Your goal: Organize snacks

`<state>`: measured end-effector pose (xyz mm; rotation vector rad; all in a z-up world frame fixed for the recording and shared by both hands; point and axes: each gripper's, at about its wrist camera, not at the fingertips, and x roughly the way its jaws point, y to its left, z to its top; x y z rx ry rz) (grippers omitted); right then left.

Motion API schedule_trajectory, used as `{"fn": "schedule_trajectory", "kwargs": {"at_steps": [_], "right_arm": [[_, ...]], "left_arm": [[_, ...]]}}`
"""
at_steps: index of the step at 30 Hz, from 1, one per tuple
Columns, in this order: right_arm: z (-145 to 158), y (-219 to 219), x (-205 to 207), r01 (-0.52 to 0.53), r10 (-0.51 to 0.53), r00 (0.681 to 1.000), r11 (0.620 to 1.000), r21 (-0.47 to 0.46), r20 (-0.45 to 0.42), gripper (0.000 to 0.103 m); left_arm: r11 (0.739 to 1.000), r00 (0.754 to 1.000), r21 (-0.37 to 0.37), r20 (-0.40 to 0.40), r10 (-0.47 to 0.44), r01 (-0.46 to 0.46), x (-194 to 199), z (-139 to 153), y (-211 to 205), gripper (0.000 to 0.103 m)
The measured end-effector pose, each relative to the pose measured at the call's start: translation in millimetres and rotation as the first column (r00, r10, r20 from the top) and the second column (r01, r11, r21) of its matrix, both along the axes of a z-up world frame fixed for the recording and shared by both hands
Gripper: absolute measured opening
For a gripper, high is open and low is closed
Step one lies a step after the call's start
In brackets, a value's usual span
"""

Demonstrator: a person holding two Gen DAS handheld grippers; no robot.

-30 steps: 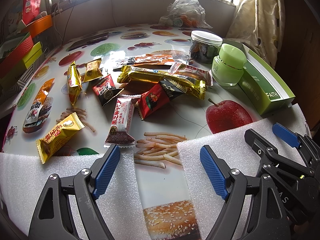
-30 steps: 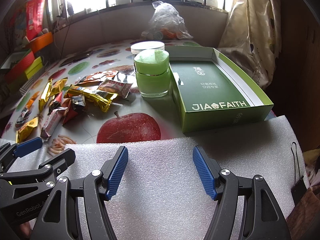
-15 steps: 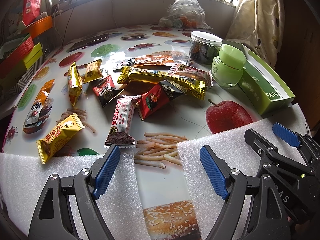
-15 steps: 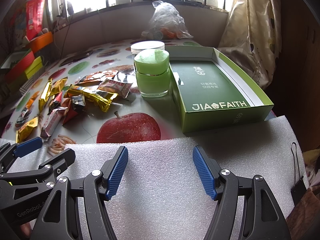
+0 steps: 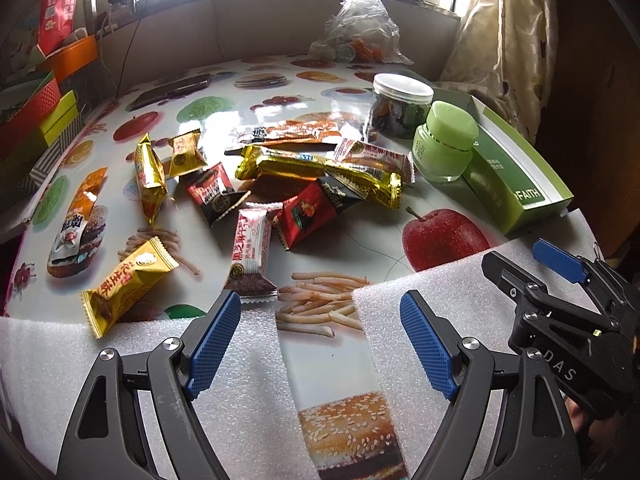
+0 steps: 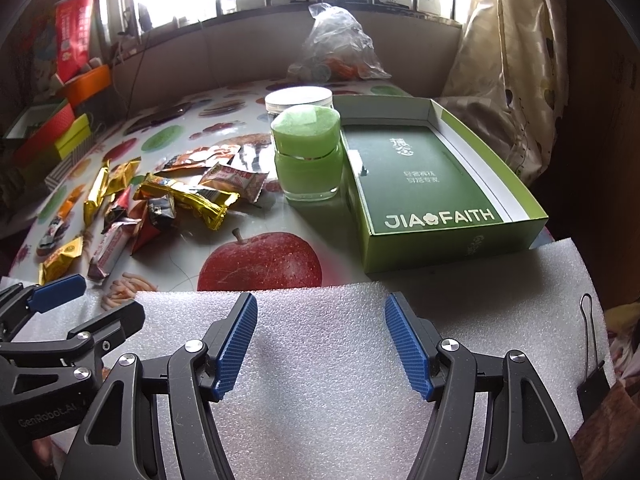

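Your left gripper (image 5: 320, 332) and your right gripper (image 6: 320, 346) both hover spread wide with nothing between the blue pads, over the white foam sheets (image 6: 328, 360) at the near table edge.

You have about 11 wrapped snacks (image 5: 280, 176) scattered on the fruit-print tablecloth (image 5: 224, 100), left of the green box. Count 4 gold or yellow packets, including a long gold bar (image 5: 320, 168) and a yellow pack (image 5: 124, 284) lying partly on the foam; 2 red-and-black packets (image 5: 308, 216); 1 white-and-brown bar (image 5: 250, 252) nearest your left pads; 2 orange pouches; 1 pink-and-white pack; 1 orange-and-white pack at far left. The middle ones overlap, so the count is approximate.

Beside them stand 1 green cream jar (image 6: 308, 156), 1 clear jar with a white lid (image 5: 400, 108), and 1 open green box (image 6: 432, 184). In the right wrist view, the cream jar hides most of the clear jar. A knotted plastic bag (image 5: 360, 28) sits at the back, its contents hard to make out.
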<state>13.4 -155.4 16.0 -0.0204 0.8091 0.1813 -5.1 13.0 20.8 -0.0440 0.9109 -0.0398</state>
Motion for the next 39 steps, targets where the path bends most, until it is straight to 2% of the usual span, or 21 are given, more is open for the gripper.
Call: {"fn": "schedule_trajectory", "kwargs": {"at_steps": [4, 9, 13, 18, 24, 30, 39], "right_arm": [[13, 8, 2, -0.061, 0.061, 0.998, 0.998, 0.013, 0.035, 0.067], [17, 26, 15, -0.117, 0.117, 0.993, 0.991, 0.058, 0.005, 0.067], [17, 49, 22, -0.171, 0.172, 0.985, 0.982, 0.084, -0.009, 0.067], [15, 76, 32, -0.23, 0.236, 0.971, 0.966, 0.123, -0.043, 0.067], [12, 113, 36, -0.32, 0.331, 0.941, 0.937, 0.139, -0.065, 0.065], [3, 136, 40, -0.356, 0.371, 0.922, 0.924, 0.141, -0.107, 0.058], [-6, 151, 47, -0.39, 0.416, 0.899, 0.903, 0.182, -0.135, 0.052]], "left_arm": [[0.999, 0.999, -0.025, 0.019, 0.031, -0.031, -3, 13, 23, 0.082], [0.995, 0.994, -0.006, 0.038, 0.098, -0.098, -6, 18, 62, 0.082], [0.989, 0.989, -0.002, 0.018, 0.149, -0.149, -4, 12, 93, 0.082], [0.989, 0.989, 0.001, 0.0, 0.146, -0.146, -5, 5, 115, 0.082], [0.991, 0.991, 0.01, -0.012, 0.135, -0.135, -2, -4, 124, 0.082], [0.99, 0.99, 0.037, -0.05, 0.135, -0.133, 4, -15, 131, 0.082], [0.993, 0.991, 0.022, -0.063, 0.12, -0.119, 11, -23, 137, 0.082]]}}
